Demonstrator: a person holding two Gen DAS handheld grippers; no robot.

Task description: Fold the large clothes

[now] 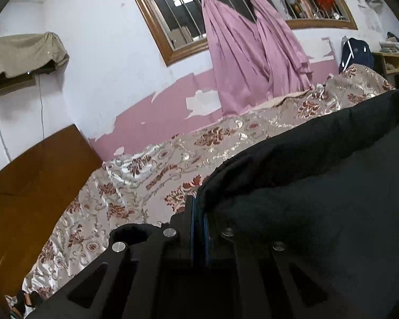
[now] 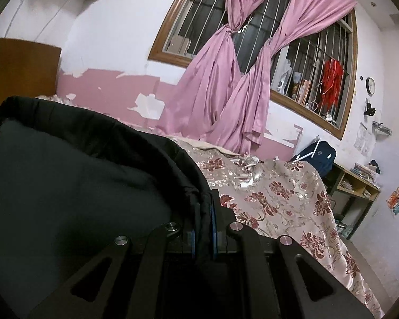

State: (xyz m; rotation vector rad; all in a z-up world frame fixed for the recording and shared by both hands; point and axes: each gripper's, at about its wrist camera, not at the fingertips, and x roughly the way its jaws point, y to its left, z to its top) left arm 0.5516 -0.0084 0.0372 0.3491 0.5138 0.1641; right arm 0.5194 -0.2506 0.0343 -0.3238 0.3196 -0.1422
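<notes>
The black garment (image 1: 319,186) is a large, thick piece of matte dark cloth, soft and slightly fuzzy, with a rolled, padded-looking edge along its top. In the left wrist view it fills the lower right of the frame, its edge rising from the bottom centre toward the right border. In the right wrist view the same garment (image 2: 74,175) takes up the lower left, its rounded hem curving down from the upper left of the cloth to the bottom centre, where gathered seams bunch together. It hangs raised above the bed, stretched between the two tools.

The left gripper (image 1: 198,212) sits at the bottom centre of its frame, its blue-padded fingers pressed together and pinching the garment's edge. A small dark fold of cloth also pokes up just left of the gripper's body. The right gripper (image 2: 204,212) is likewise pressed together at the bottom centre of its frame, with a strip of the garment caught between its blue pads.

Beneath and behind the cloth lies the floral bedspread (image 1: 135,175), shiny beige with red-brown flowers. A wooden headboard (image 1: 32,180) stands at the left edge. Beyond the bed, pink curtains (image 2: 226,85) hang knotted before a barred window (image 2: 199,13) in a peeling pink-and-white wall.
</notes>
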